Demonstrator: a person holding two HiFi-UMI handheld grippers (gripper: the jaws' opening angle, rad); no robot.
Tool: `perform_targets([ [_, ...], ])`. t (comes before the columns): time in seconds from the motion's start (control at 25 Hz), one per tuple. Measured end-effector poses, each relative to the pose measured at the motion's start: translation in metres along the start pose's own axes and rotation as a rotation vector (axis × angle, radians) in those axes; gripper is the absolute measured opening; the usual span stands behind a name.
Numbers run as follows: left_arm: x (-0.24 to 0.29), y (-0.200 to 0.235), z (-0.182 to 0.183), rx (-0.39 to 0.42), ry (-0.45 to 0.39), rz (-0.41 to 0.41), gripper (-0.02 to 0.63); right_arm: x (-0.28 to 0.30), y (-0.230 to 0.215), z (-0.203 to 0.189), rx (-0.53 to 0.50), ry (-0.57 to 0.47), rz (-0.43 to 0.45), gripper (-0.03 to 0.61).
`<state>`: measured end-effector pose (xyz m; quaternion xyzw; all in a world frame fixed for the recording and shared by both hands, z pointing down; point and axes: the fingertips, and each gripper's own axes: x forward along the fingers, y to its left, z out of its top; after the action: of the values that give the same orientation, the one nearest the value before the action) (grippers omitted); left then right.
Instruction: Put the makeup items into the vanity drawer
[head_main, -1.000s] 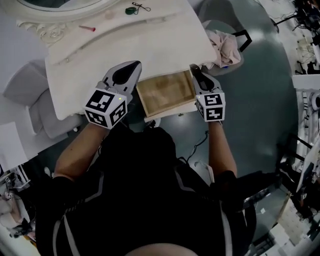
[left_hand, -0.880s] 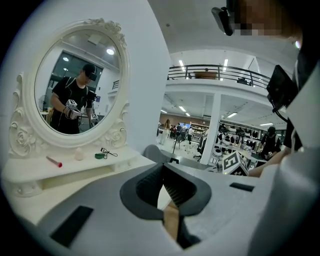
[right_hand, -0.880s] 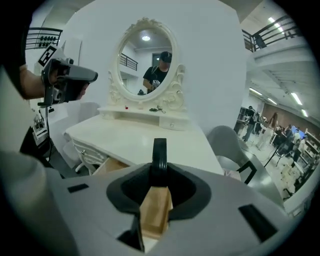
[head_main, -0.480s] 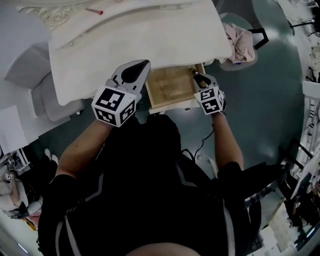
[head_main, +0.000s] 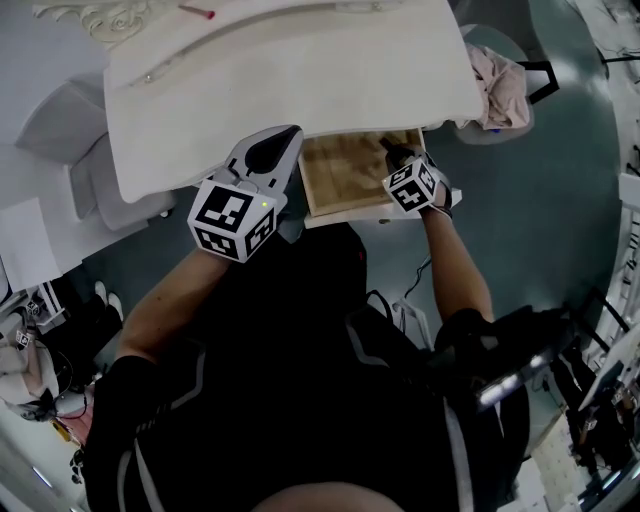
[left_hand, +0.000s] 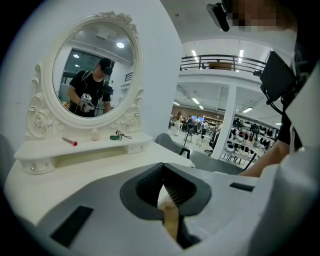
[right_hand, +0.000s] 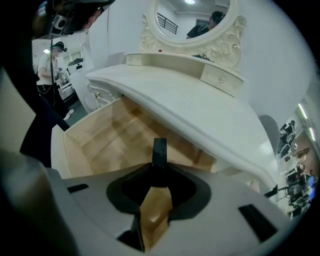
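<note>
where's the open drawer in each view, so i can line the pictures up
head view: drawer, upper centre, sticking out under the vanity top.
left gripper view: not in it for sure; only a tan sliver behind the jaws.
right gripper view: centre left, beyond the jaws.
shared landmark: the white vanity top.

The tabletop (head_main: 300, 70) overhangs the rear of the drawer (head_main: 340, 178); its front stands open above.

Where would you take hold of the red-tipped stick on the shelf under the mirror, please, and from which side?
Probably at its middle, from above: the stick lies flat on the shelf, long and thin, so a pinch across its narrow width should hold it. The mirror frame stands close behind it.
</note>
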<state>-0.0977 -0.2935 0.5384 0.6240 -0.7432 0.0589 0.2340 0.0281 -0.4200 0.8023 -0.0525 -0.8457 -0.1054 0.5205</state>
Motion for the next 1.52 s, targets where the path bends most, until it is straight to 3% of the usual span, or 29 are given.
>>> perform_targets([
  [0.32, 0.003, 0.002, -0.009, 0.021, 0.034, 0.029, 0.002, 0.038, 0.004, -0.005, -0.029, 0.033, 0.048, 0.097],
  [0.64, 0.003, 0.003, -0.016, -0.002, 0.059, 0.045, 0.002, 0.048, 0.009, -0.003, -0.132, 0.064, 0.042, 0.097],
  [0.88, 0.010, -0.005, -0.019, 0.014, 0.076, 0.017, 0.002, 0.052, 0.005, 0.000, -0.110, 0.061, 0.032, 0.098],
  [1.2, 0.008, -0.007, -0.017, 0.019, 0.080, 0.011, 0.002, 0.051, -0.002, -0.001, -0.085, 0.072, 0.023, 0.161],
  [1.52, 0.005, -0.007, -0.005, 0.019, 0.063, -0.009, 0.002, 0.030, -0.009, 0.007, -0.042, 0.042, 0.007, 0.178],
])
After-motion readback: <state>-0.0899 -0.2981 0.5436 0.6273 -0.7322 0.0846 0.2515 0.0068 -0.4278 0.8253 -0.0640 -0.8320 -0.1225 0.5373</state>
